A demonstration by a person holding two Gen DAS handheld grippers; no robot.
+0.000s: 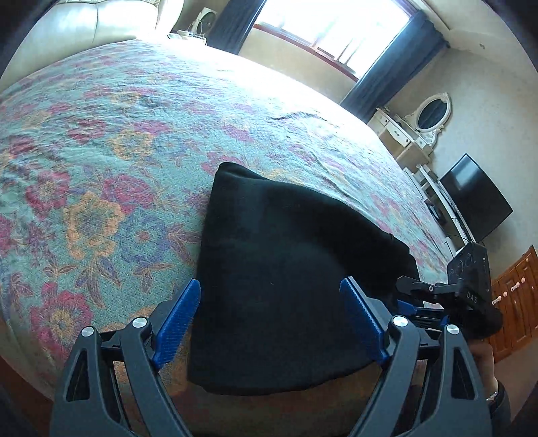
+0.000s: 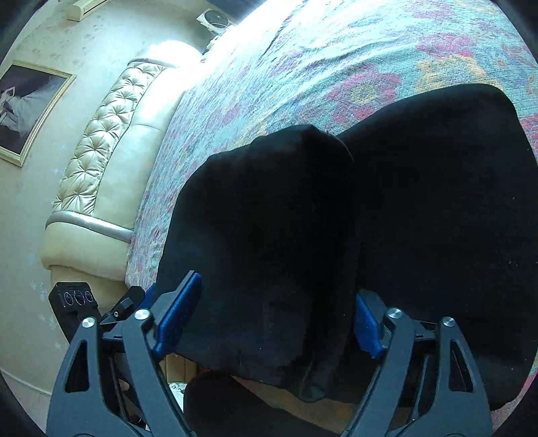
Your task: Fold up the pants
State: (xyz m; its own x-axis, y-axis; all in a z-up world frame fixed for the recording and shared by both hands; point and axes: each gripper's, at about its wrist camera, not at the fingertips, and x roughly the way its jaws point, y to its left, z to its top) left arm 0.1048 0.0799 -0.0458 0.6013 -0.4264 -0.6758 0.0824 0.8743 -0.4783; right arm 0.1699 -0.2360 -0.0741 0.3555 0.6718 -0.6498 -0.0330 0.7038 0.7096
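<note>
My left gripper (image 1: pixel 270 322) has its blue fingers (image 1: pixel 178 322) spread wide over the black pants (image 1: pixel 285 269), gripping nothing. My right gripper (image 2: pixel 275 322) is also wide, straddling a folded layer. The pants lie folded at the bed's (image 1: pixel 101 151) near edge (floral cover). The other rig's housing (image 1: pixel 472 285) reads "DAS".

a floral bedspread (image 1: pixel 111 134) in teal, pink and orange fills the left wrist view. at 12 o'clock a bright window (image 1: pixel 336 23) glares between dark blue curtains (image 1: pixel 393 67). toward 3 o'clock stand a white dresser with an oval mirror (image 1: pixel 430 114), a black television (image 1: pixel 477 198) and wooden cabinet doors (image 1: pixel 517 295). in the right wrist view, a tufted cream headboard (image 2: pixel 107 134) sits at 9 o'clock, a framed picture (image 2: pixel 27 107) beside it on the pale wall.
</note>
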